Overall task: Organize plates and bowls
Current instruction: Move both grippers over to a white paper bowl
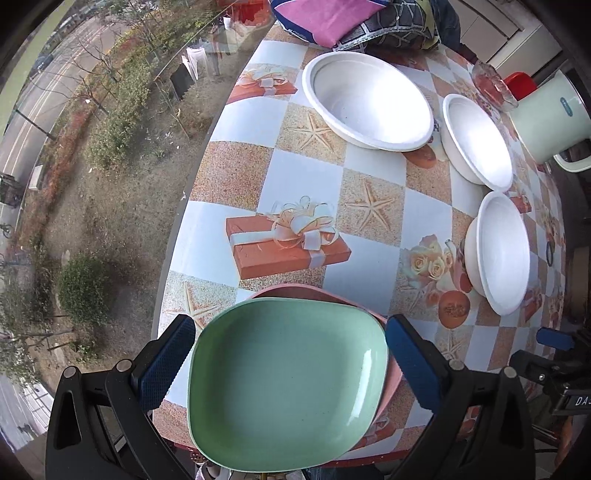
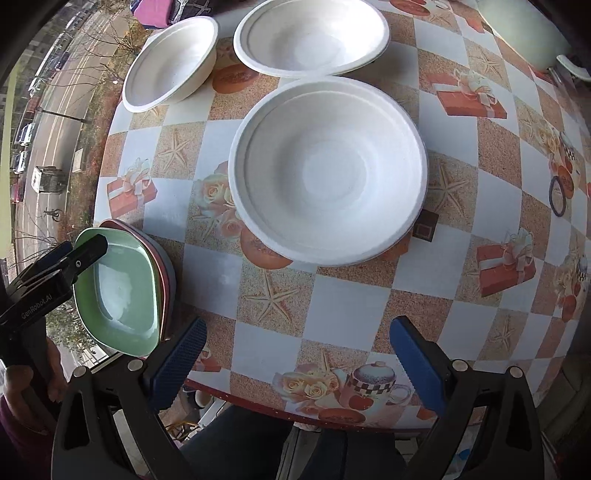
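A green plate [image 1: 284,384] lies on a pink plate [image 1: 389,391] at the table's near left corner; the stack also shows in the right wrist view [image 2: 125,291]. My left gripper [image 1: 290,363] is open, its jaws wide on either side of the green plate, not gripping it. Three white bowls stand apart on the table: a near one [image 2: 327,168], a far one [image 2: 312,35] and a far left one [image 2: 171,61]. My right gripper [image 2: 297,354] is open and empty above the table's front edge, short of the near bowl.
The round table [image 2: 347,306] has a checked cloth and stands against a window at the left. A pale green jug [image 1: 550,118], a glass dish [image 1: 491,86] and cushions [image 1: 354,22] stand at the far side. A hair tie [image 2: 557,195] lies at the right.
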{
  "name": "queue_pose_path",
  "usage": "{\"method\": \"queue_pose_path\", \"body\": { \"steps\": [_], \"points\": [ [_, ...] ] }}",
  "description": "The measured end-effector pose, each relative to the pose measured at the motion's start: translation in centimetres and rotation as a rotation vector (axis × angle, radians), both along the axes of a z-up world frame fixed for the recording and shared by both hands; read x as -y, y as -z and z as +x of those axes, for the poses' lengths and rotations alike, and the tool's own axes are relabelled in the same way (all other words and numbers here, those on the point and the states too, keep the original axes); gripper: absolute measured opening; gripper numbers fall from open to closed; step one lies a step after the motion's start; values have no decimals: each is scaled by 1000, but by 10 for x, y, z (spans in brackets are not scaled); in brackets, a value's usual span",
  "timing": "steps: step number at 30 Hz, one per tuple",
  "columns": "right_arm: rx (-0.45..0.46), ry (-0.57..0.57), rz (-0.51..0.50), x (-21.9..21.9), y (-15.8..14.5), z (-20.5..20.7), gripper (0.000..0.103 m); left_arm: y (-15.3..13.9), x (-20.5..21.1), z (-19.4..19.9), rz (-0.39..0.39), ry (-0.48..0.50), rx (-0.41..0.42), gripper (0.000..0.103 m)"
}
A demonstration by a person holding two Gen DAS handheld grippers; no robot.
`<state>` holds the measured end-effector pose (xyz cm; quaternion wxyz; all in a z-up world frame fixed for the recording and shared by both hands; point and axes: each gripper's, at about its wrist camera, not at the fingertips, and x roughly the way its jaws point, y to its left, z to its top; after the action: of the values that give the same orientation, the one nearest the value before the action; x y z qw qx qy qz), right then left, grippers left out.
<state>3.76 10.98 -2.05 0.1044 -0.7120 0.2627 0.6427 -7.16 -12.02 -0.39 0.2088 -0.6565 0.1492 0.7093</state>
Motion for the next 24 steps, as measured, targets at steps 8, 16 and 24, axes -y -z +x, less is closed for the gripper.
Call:
{"method": "queue_pose_path", "body": {
  "steps": [8,16,24],
  "points": [
    [16,77,0,-23,5,13,100,-10,-7,10,-65,86,-69,103],
    [22,104,-6,-31,8,27,100,-8,73,-34,-301,-257,-187,103],
    [27,70,-10,-25,9,23,100,28,70,-34,-362,-205,-116,103]
  ]
}}
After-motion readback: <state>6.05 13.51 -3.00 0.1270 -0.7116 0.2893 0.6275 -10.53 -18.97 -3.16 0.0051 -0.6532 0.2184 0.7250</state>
